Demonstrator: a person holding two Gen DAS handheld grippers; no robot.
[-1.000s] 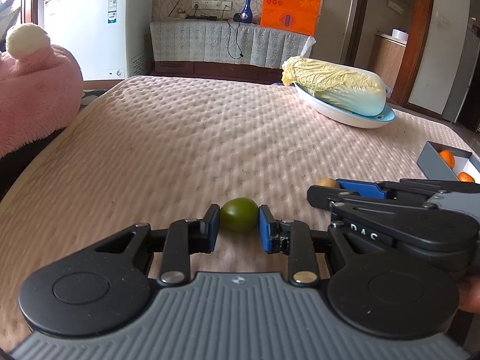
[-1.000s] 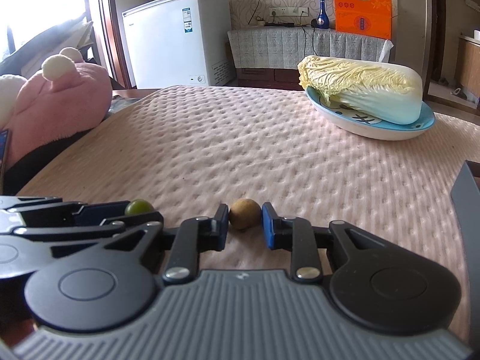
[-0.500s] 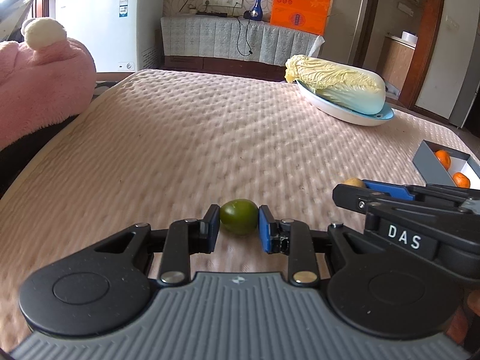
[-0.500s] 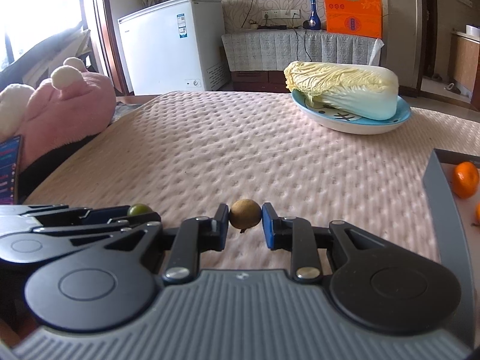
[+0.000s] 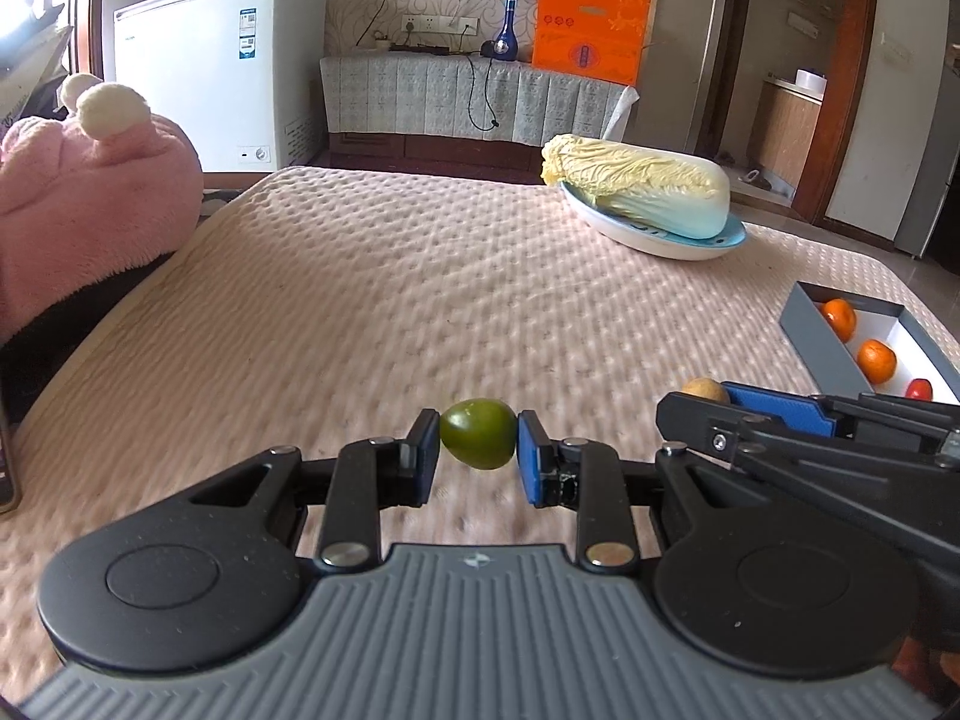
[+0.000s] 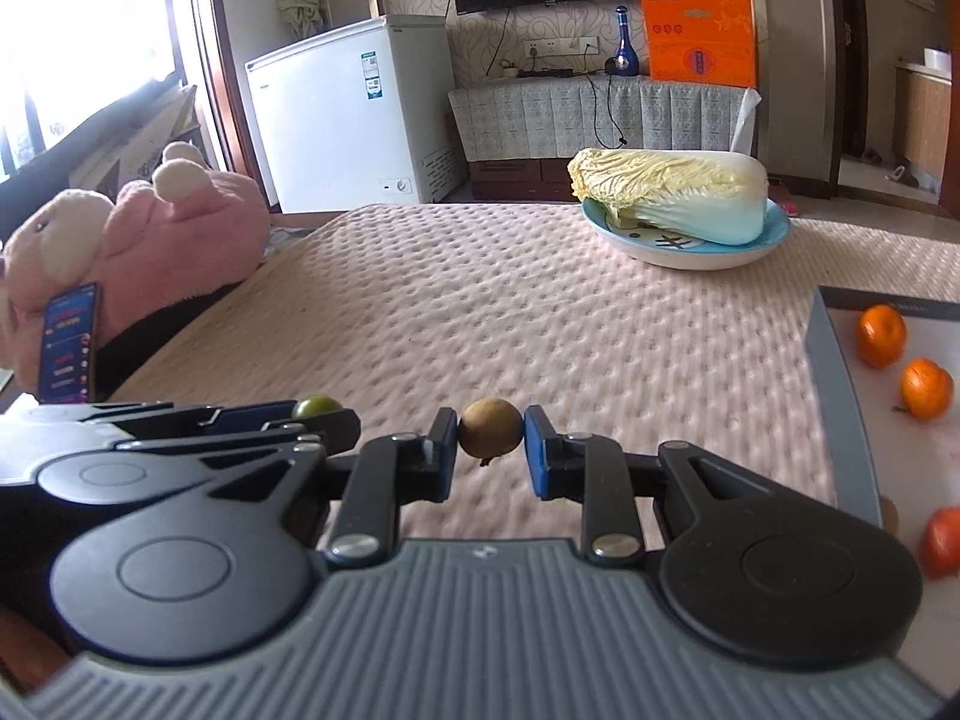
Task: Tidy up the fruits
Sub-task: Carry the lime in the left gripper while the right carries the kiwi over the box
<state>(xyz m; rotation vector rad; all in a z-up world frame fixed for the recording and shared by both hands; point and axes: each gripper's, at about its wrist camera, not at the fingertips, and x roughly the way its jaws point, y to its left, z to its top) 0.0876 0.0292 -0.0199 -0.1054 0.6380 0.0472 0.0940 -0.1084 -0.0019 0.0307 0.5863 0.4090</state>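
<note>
Bedspread (image 5: 372,300), pink and quilted, covers the work surface. Napa cabbage (image 6: 672,195) lies on a blue-rimmed plate (image 6: 774,234) at the far right. Grey box (image 6: 831,372) sits at the right edge, holding two oranges (image 6: 881,336) and a red fruit (image 6: 941,540). Left gripper (image 5: 478,450) is clenched on a green fruit (image 5: 478,441), held clear above the cloth. Right gripper (image 6: 489,441) is clenched on a brown fruit (image 6: 490,435), likewise lifted, just left of the box wall. The two grippers hang side by side, close together.
</note>
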